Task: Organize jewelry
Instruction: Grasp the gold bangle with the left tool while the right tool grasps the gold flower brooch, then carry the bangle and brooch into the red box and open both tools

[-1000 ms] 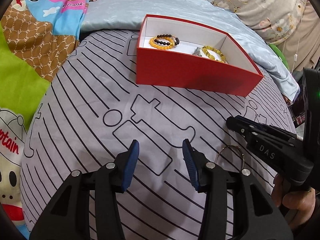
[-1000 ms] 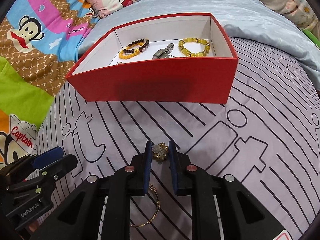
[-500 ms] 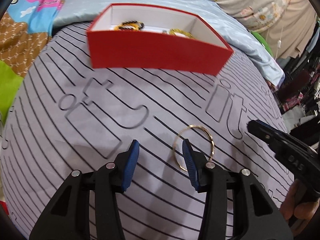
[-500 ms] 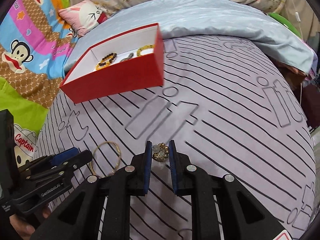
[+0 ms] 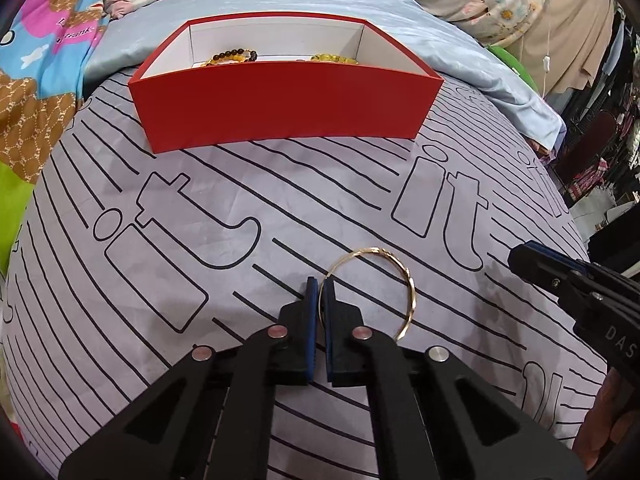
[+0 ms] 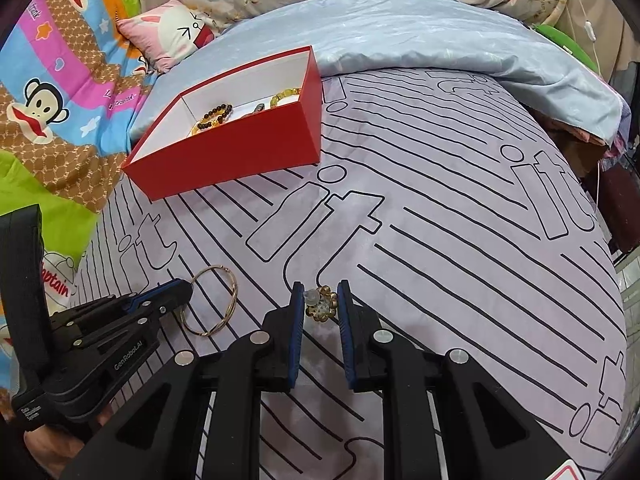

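Bedspread (image 5: 248,184) printed "it"; left gripper (image 5: 320,292) jaws pinch bangle (image 5: 404,276); right gripper (image 6: 320,300) jaws clasp earring (image 6: 320,304).

Bangle (image 5: 404,280): thin shiny gold metal.
Earring (image 6: 320,303): shiny gold metal, small clear bit on it.
Box (image 5: 288,104): red card outside, matt; white inside.
Beads (image 6: 214,116) in box: glossy, yellow and dark.
Sheet (image 5: 200,208): soft grey cloth, matt, black lines.
Blanket (image 6: 420,32): pale blue cloth, slight shine.
Left gripper (image 5: 320,292), right gripper (image 6: 319,298): black matt plastic, blue ribbed pads, silver metal pins.
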`<state>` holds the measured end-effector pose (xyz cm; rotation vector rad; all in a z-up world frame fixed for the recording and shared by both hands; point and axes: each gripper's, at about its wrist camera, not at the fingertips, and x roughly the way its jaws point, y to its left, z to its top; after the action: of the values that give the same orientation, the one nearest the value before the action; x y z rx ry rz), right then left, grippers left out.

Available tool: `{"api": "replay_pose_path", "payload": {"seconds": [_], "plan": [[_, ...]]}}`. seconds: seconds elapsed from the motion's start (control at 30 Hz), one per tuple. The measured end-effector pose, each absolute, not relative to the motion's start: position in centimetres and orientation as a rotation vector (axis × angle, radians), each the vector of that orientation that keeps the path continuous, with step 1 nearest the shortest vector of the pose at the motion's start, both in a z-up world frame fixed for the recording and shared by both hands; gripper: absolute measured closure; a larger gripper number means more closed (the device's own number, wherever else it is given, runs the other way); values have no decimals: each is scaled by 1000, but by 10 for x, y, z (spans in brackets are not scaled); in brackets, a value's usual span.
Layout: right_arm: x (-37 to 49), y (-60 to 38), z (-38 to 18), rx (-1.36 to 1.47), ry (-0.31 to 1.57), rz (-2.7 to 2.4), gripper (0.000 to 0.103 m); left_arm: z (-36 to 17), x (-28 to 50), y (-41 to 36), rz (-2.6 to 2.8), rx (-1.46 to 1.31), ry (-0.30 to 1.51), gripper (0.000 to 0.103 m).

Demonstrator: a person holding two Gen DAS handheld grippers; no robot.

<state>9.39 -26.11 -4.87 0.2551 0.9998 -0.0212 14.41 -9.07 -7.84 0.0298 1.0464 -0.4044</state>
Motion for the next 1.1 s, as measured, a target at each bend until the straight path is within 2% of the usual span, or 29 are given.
{"api": "replay_pose_path", "payload": {"seconds": [0.27, 0.67, 0.93, 1.1], "plan": [[94, -257, -44, 254, 990, -12, 88, -70, 145, -82, -421, -3, 1046, 102], [110, -239, -9, 234, 912, 55, 88, -11, 154, -55, -435, -87, 951, 102], [174, -226, 26, 189, 829, 121, 88, 36, 206, -43, -390, -94, 823, 102], [226, -221, 29, 167, 824, 130, 88, 39, 252, -45, -346, -86, 796, 102]]}}
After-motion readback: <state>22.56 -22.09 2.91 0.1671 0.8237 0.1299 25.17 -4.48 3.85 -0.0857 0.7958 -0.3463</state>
